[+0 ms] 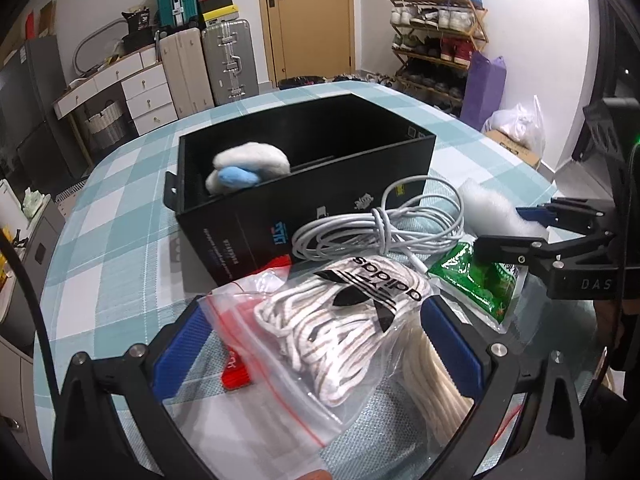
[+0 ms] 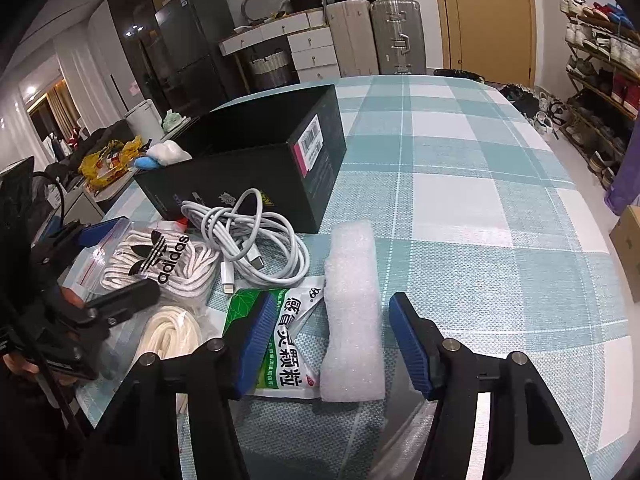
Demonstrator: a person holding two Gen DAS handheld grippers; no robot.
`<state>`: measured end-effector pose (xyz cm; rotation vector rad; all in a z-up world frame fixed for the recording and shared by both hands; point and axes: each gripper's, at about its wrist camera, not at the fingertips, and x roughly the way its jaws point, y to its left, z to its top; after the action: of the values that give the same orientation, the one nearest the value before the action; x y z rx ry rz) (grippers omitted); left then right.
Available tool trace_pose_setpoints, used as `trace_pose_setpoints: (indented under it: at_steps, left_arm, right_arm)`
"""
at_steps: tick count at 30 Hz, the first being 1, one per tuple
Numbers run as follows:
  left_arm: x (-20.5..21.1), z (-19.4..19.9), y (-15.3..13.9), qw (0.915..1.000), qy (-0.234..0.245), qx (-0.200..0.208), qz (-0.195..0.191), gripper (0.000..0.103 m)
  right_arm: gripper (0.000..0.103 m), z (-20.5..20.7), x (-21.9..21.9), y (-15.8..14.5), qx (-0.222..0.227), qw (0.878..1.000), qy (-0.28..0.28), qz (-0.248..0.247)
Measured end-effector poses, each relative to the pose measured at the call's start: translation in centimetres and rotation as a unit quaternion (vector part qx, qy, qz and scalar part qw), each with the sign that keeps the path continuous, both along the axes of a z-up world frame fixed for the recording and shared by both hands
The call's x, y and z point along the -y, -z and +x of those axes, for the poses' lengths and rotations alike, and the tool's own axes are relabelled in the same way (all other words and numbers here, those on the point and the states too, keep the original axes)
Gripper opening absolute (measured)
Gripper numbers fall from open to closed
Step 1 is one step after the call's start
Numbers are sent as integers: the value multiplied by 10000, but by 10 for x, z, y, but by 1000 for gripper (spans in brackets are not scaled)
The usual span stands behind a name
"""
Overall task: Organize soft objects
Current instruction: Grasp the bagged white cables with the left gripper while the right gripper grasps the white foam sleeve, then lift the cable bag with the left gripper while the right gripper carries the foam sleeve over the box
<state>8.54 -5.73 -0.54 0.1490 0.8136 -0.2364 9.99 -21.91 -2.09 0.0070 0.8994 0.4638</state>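
A black box (image 1: pixel 320 184) stands on the checked table and holds a white and blue plush toy (image 1: pixel 248 170); both also show in the right wrist view, box (image 2: pixel 256 168), toy (image 2: pixel 162 155). My left gripper (image 1: pixel 316 344) is open, its blue pads either side of a clear zip bag of white laces (image 1: pixel 344 320) with an adidas logo. My right gripper (image 2: pixel 332 340) is open around a white foam strip (image 2: pixel 352 312), with a green medicine sachet (image 2: pixel 280 344) under its left finger. A coiled white cable (image 2: pixel 252 240) lies in front of the box.
A coil of cream rope (image 2: pixel 172 336) lies beside the laces bag. A red item (image 1: pixel 236 376) lies under the bag. The checked tablecloth (image 2: pixel 480 200) stretches right of the box. Suitcases, drawers and a shoe rack stand beyond the table.
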Motion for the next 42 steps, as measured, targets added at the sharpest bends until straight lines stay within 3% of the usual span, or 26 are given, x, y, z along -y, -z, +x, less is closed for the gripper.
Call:
trace_pose_setpoints:
  at_steps: [7,12,14,26,31,42]
  left_arm:
    - [1,6,3,9998,59,-163,-65,101]
    - [3,3,2,9993,282,-201,-172,82]
    - [4,0,1,9990,376,-173,-186,62]
    - [-6,-11,-4,9961,582,-166,-640,24]
    - [-11,-15,-7,9944,618,-149,-841,18]
    - [-24,-24,-16,9912,539,68,-1203,9]
  right_arm:
    - [57,-1,-1,0,22,10000,-59,2]
    - [56,-1,-2,-1,28,10000,-89,0]
    - [56,-1,-3,-1,31,9999,-100,-7]
    - [49,-5,-3,-4,155,9998,-111,-75]
    - [35,-7,-1,-7,263,9996,-63,-96]
    - [31,-10,6,-17,518,9985,23,-147]
